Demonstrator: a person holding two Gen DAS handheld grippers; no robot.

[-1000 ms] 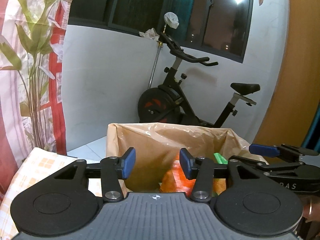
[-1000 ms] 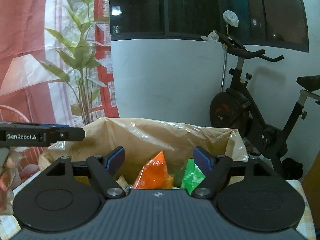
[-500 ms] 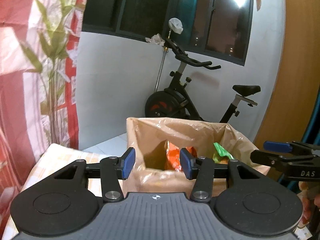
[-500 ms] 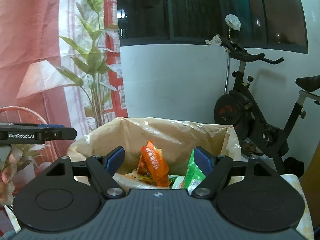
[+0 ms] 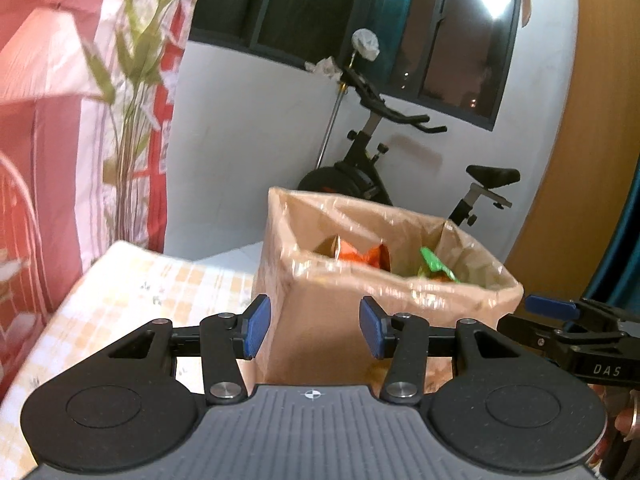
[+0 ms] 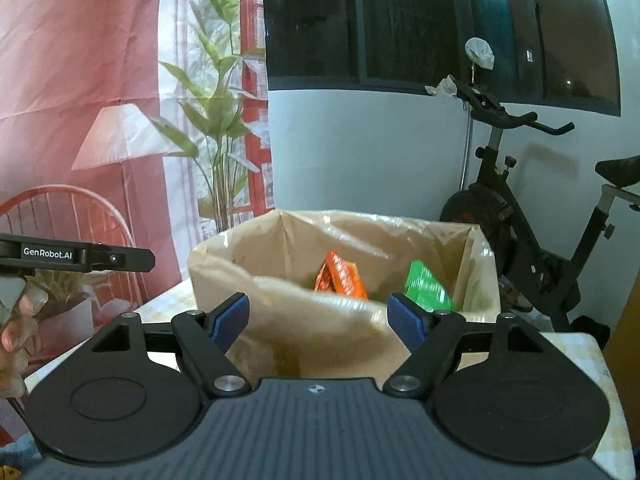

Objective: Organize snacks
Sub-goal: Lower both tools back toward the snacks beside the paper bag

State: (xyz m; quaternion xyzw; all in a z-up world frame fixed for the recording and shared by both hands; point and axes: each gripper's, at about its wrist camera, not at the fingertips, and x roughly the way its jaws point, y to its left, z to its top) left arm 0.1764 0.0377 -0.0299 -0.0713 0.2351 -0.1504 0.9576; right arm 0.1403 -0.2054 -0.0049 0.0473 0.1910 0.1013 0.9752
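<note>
the left tongs (image 5: 311,332) stood apart with nothing between their blue pads, held above the checked table (image 5: 168,292) just short of the cardboard box (image 5: 320,320). the right tongs (image 6: 318,322) were likewise apart and empty, facing the near wall of the same box (image 6: 300,320) from the other side. the box, lined with clear plastic, sat on the table, and the snacks were inside it: an orange packet (image 6: 340,276) standing on end toward the middle and a green packet (image 6: 426,286) leaning to its right, both also visible from the left view as the orange packet (image 5: 360,256) and green packet (image 5: 434,266). no loose snack showed on the table in either view, though much of the surface was hidden behind the tongs.

the step in hand seemed to be a pull-back from the box with both tools free, or a check of what was inside. to do it well, the tongs would best be kept clear of the thin plastic liner, which looked easy to snag, and lifted above the rim before any reach inside. a packet would be better pinched by its sealed top edge than its puffed body. an exercise bike (image 6: 532,240) stood behind by the wall.
</note>
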